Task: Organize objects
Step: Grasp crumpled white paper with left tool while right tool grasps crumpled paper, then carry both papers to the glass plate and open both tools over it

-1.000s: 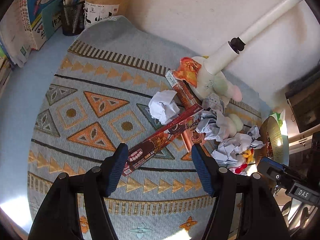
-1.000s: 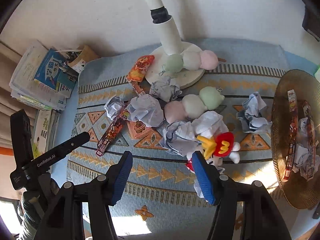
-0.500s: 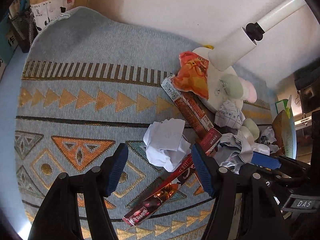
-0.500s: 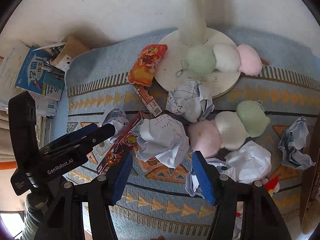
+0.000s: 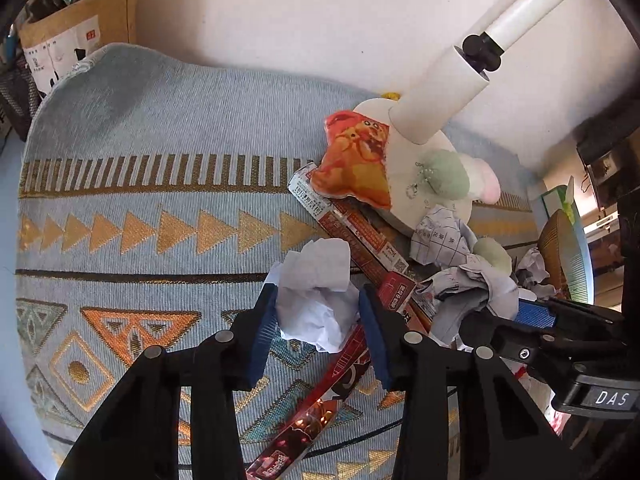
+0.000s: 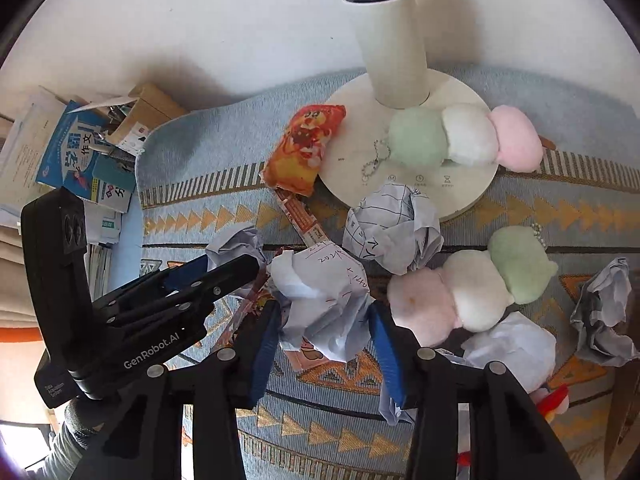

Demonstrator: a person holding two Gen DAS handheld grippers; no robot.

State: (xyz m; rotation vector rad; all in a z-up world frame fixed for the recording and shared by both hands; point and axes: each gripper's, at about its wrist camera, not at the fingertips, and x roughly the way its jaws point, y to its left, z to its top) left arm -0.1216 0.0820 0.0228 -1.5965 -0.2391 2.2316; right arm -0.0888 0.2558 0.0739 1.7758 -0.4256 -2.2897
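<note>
Fingers of the left gripper are closed against a crumpled paper ball at frame centre; the right gripper likewise brackets a written-on paper wad, pads touching. Both wads are judged light, springy and crushable, best pinched across the bulk. Snack wrappers lie beneath on the patterned surface.

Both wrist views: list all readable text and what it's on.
"GenRobot.AI": left gripper's body.
"DAS": right gripper's body.
"作文": blue book cover.
"202", "140": handwriting, crumpled paper.
Snack box print, cardboard holder label: unreadable.
</note>
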